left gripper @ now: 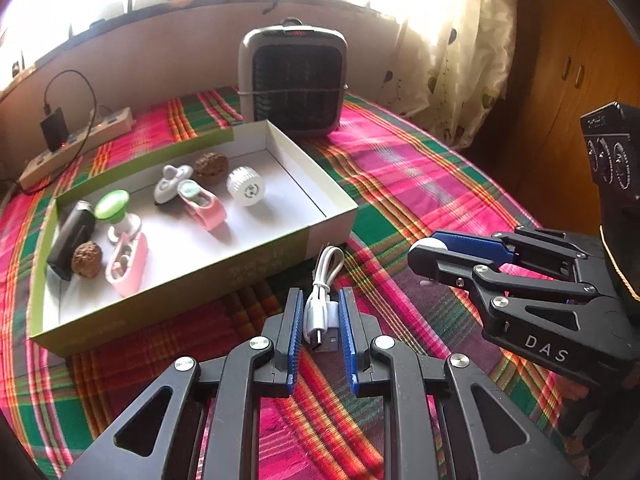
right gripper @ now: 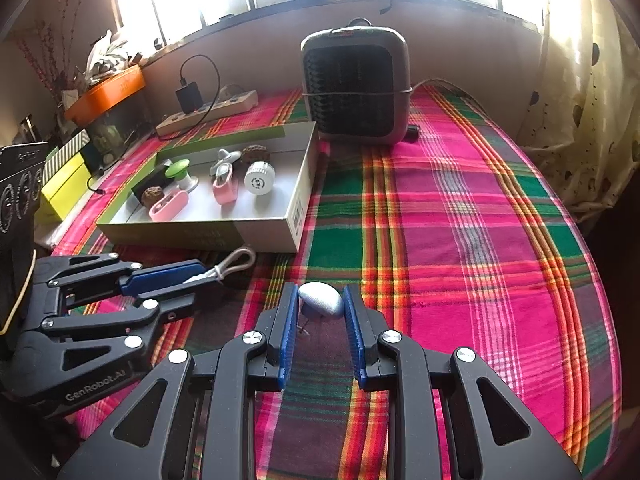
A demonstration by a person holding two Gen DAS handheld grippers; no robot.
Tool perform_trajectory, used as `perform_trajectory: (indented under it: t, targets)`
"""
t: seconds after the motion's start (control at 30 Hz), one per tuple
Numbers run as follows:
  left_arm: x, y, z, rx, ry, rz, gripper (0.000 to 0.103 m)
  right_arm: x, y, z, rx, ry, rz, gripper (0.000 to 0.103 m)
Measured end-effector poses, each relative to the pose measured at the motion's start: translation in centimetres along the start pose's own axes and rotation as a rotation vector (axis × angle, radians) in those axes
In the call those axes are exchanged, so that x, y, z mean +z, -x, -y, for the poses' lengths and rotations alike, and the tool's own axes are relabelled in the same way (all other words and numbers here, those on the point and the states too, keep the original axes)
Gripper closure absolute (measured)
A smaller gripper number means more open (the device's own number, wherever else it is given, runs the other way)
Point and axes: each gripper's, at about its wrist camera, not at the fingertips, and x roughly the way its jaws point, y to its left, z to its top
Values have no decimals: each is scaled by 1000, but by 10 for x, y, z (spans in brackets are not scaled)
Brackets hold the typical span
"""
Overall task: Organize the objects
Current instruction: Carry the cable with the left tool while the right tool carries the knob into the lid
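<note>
Our left gripper (left gripper: 319,312) has its blue pads pressed against a bundled white USB cable (left gripper: 320,300), which lies on the plaid cloth (right gripper: 460,240) just in front of the open box (left gripper: 328,220). Over on the right, our right gripper (right gripper: 321,304) is clamped on a small white egg-shaped object (right gripper: 321,299), low over the cloth.

The left wrist view gives us the USB plug end clearly, poking back between the pads; from the right wrist view we only catch the cable's loop past the left gripper's tip. The right view opens up the far left: an orange tray (right gripper: 106,92) and a yellow-green box (right gripper: 64,188) off the cloth's edge, both outside the left camera's frame.

Inside the box we see two pink clips, two brown walnut-like lumps, a white ribbed cap (left gripper: 245,186), a green-topped piece (left gripper: 113,205) and a dark cylinder (left gripper: 72,240). Behind it stands a grey heater (left gripper: 294,80), with a power strip (left gripper: 76,144) to the left.

The egg-shaped object's underside is hidden by the pads, and we can't make out what it is. The window glare washes out everything beyond the sill.
</note>
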Motion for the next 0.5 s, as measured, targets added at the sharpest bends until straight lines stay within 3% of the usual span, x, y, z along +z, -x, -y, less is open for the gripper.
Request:
perform_trajectory:
  t: [0.5]
  targets:
    - [8,24,-26,39,56,54,87,27,8,-19,18,58,51,78]
